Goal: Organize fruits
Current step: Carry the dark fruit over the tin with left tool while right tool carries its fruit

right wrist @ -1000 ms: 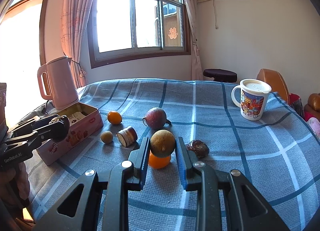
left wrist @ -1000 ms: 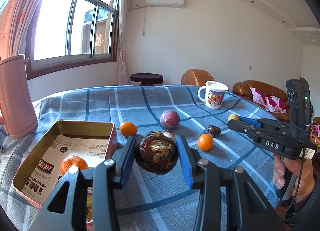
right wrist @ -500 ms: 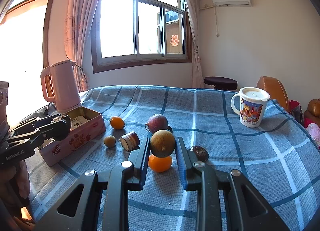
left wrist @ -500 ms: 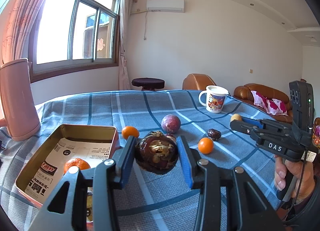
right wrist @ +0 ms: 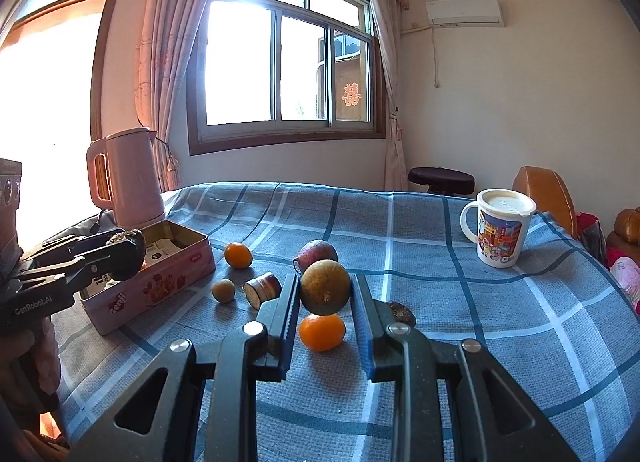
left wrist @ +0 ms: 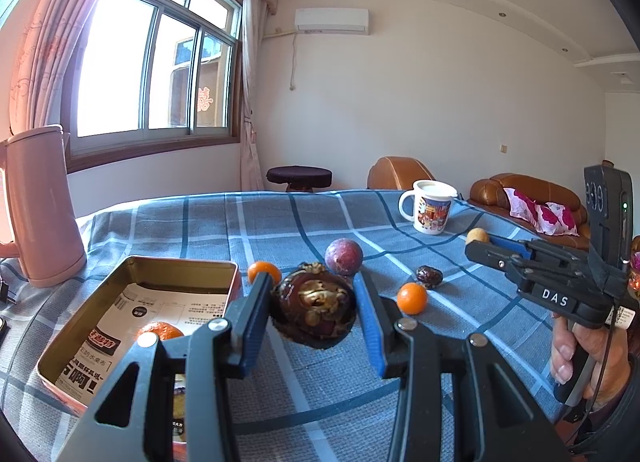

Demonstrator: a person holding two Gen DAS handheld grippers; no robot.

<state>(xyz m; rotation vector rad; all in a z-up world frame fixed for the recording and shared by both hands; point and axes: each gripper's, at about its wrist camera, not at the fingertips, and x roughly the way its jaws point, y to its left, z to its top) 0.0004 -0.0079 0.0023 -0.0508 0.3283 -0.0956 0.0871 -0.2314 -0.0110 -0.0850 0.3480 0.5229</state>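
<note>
Left wrist view — left tongs (left wrist: pixel 314 304) clamped on dark fruit (left wrist: pixel 313 308), "DAS"-labelled right tongs (left wrist: pixel 478 239) on yellowish fruit (left wrist: pixel 477 235).

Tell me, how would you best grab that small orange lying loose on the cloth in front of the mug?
Grip the orange across its widest middle, coming down from above. It is round, so any pair of opposite sides works. The dark fruit lies close on its right, so place the fingers front and back instead.

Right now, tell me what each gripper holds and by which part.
Left gripper: a dark purple, wrinkled round fruit, clamped by its two sides. Right gripper: a yellow-green round fruit, pinched across its middle.
</note>
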